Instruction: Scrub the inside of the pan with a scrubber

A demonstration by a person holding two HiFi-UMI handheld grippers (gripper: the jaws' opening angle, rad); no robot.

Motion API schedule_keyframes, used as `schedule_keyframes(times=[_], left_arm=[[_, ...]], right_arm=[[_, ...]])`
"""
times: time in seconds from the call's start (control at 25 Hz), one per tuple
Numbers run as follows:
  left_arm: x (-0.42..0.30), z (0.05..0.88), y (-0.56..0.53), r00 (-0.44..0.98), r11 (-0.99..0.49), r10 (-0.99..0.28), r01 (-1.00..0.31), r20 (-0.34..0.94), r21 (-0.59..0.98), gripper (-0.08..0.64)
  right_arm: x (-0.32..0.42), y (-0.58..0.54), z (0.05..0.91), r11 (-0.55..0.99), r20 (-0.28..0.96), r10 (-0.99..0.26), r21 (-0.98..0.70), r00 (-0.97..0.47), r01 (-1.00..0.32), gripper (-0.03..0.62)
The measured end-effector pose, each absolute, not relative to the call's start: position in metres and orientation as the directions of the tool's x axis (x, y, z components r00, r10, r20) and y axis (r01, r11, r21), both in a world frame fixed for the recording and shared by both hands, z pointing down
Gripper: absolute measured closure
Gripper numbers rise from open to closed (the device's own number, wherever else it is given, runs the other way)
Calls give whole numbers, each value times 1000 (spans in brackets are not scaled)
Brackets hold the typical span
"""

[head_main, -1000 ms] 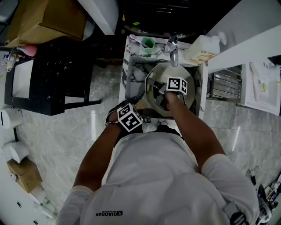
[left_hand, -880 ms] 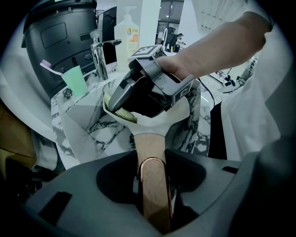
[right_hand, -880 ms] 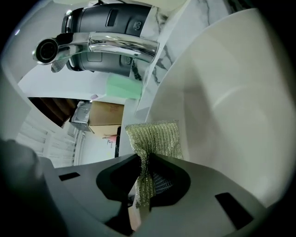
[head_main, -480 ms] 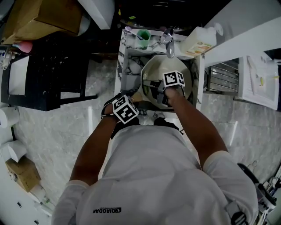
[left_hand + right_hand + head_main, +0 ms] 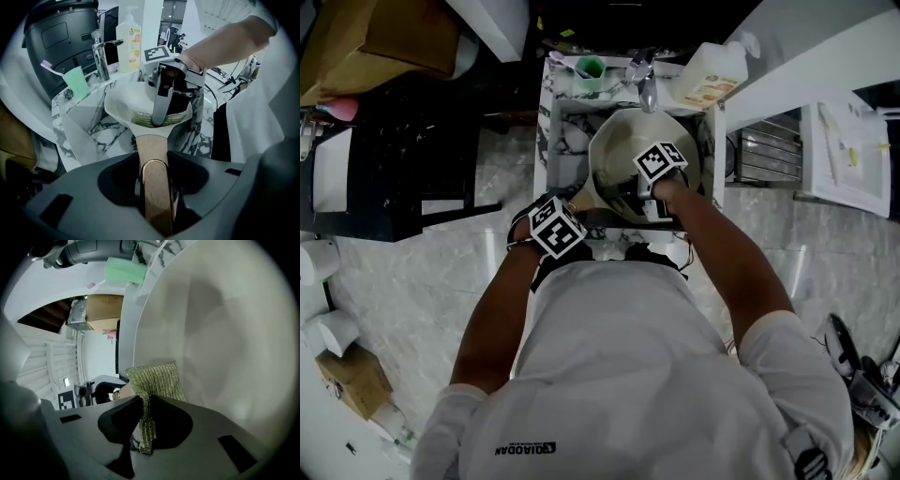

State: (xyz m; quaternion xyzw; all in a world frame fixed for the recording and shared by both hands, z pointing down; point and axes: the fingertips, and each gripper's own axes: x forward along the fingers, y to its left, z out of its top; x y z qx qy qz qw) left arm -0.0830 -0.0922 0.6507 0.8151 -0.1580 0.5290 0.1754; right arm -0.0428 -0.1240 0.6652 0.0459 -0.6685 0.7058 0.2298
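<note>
marble sink (image 5: 546, 141) | pan (image 5: 623, 145) sits in the basin | left gripper (image 5: 155, 180) clamped on its wooden handle (image 5: 152, 150), stiff, probably the best place to hold, pan wall looks slick | right gripper (image 5: 143, 427) pinching the scrubber (image 5: 157, 380), floppy mesh, seems flat against the pan's inside

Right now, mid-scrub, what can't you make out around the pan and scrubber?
Where the green-gold mesh scrubber meets the cream pan with the wooden handle: covered by the scrubber itself in the right gripper view, by the right gripper in the head view.
Dirt left on the pan: too dim and soft in every view.
Marble sink floor: under the pan, head view.
Print on the white soap bottle: too small.
</note>
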Motion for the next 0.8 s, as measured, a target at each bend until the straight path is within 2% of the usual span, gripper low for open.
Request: schedule_keyframes(times=[0.36,0.56,0.8], left_arm=[[-83,651,-92,386,-886,-67,-447,920,123,368],[-83,651,-92,386,-885,-65,-448,920,125,368],[-82,651,-92,387,-885,-65,-449,920,126,368]], right_arm=[[-20,-93,665,51,381,455,-913,-805,-404,509],[3,-72,667,117,399,600,-901,-693,-418,510],[19,-62,665,157,410,682,-891,-606,-426,511]])
